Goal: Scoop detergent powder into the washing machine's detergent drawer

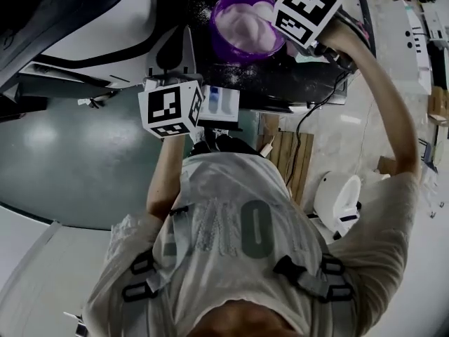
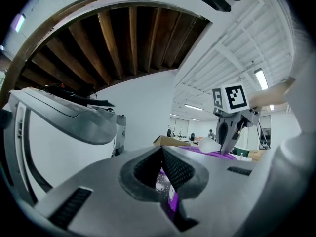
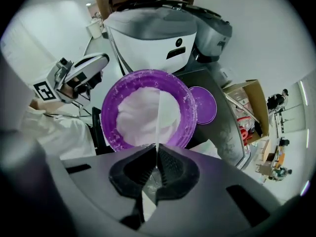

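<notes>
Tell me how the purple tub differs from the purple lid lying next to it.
The tub is deep and full of white powder; the lid is flat and looks bare. The tub looks wider than the lid. The left gripper pinches the tub's edge, while the lid lies free on the dark machine top beside it. Both are round and purple.

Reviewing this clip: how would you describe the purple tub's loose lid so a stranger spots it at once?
Find the white washing machine, then the dark powder-dusted top beside it, where a round purple plastic tub of white powder is. The lid is the flat purple plastic disc lying right beside that tub: smaller, shallow and empty, unlike the deep, powder-filled tub.
</notes>
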`<state>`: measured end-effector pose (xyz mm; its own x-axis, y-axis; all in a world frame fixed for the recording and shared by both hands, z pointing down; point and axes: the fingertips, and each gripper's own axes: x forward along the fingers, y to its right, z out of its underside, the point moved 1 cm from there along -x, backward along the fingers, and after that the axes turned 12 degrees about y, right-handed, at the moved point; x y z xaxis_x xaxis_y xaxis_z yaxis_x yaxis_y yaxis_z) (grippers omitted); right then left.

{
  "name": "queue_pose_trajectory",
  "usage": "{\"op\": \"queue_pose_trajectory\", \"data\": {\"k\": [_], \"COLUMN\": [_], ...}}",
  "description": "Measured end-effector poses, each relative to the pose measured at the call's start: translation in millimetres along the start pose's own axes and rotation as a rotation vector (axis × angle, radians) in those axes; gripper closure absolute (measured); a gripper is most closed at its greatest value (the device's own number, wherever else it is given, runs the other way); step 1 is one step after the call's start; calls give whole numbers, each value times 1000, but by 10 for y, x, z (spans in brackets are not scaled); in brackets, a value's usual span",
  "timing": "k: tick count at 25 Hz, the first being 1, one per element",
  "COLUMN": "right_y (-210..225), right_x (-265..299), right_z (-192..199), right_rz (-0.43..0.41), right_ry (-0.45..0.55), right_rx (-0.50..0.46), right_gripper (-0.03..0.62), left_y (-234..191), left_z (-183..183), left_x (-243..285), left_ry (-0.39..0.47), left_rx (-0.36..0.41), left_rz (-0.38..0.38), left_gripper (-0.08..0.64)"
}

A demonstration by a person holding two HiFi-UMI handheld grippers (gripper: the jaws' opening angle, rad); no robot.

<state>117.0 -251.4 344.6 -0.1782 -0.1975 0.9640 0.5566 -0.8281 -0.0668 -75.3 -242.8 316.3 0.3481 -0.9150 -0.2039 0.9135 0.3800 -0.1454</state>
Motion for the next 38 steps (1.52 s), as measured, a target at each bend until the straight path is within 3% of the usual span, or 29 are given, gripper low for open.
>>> {"op": "queue_pose_trajectory", "data": {"k": [6,10,17,22,29,38], "right_y": [58,85,120,75,-200,-521], "right_x": [207,395,606,687,756,757], "right_z": [-129,-161,-246,-274,-278,-350], "right_rz": [-48,-33,-10,-39,-194,-433], "right_ry": [-179,-261,-297,-313,-320,-280], "right_rx": [-61,-120,-147,-136,-41,150], "right_gripper": [584,584,584,584,584,584], "left_y": [-182,-287,-418,-461,-469,-569], "left_z": [102,142,165,191,197,190], "left_x": [-102,-151,-188,-184,-186,-248], "left_ry": [-4,-2,4,7,10,13], "left_rx": [-33,-43,-33,-40,-48,-48], "left_rz": [-64,-92,-127,-141,-148,-171], "left_gripper": [540,540,540,540,540,540]}}
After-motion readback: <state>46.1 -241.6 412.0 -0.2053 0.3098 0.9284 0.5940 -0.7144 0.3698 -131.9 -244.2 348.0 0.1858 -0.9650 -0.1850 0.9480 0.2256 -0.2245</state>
